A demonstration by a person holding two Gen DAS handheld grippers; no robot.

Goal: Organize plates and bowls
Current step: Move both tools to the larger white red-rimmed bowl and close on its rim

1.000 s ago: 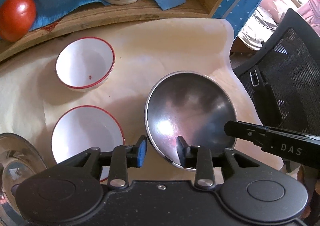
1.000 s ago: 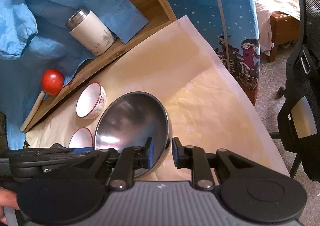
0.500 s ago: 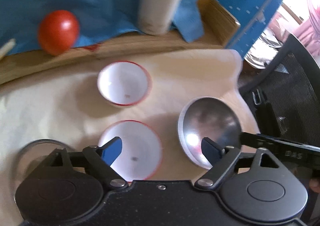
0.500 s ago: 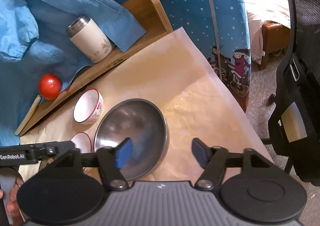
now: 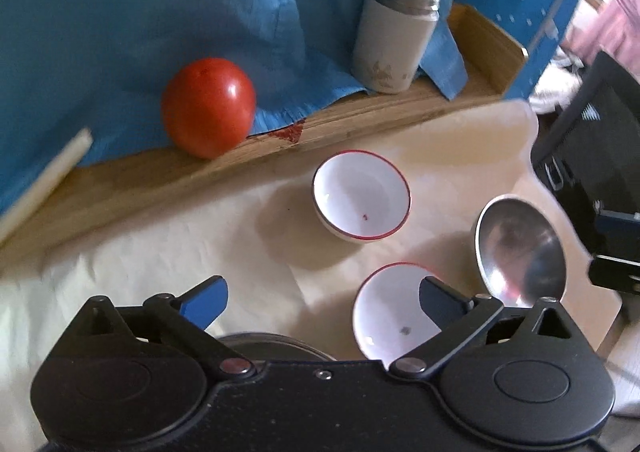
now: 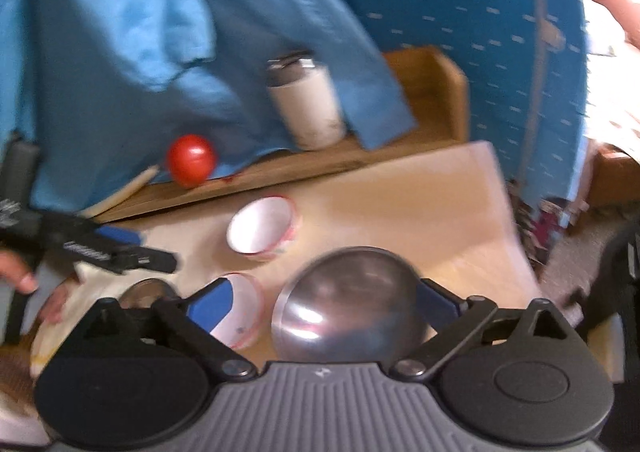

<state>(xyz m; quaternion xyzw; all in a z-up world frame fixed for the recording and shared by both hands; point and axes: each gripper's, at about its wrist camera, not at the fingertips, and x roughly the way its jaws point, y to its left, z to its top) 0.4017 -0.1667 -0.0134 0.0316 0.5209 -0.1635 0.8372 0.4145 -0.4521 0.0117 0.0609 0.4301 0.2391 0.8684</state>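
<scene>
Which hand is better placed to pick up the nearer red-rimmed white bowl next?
Left, probably. The left gripper is opening and empty, with the nearer red-rimmed white bowl directly under its right finger. The right gripper, also opening, sits over the shiny steel bowl instead.

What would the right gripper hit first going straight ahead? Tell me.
Probably the steel bowl: it sits between the opening jaws of the right gripper, untouched. Depth is unclear, so it might pass over it.

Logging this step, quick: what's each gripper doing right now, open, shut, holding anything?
Left gripper: jaws opening wide, holding nothing.
Right gripper: jaws opening wide, holding nothing; the steel bowl sits free on the table.
</scene>
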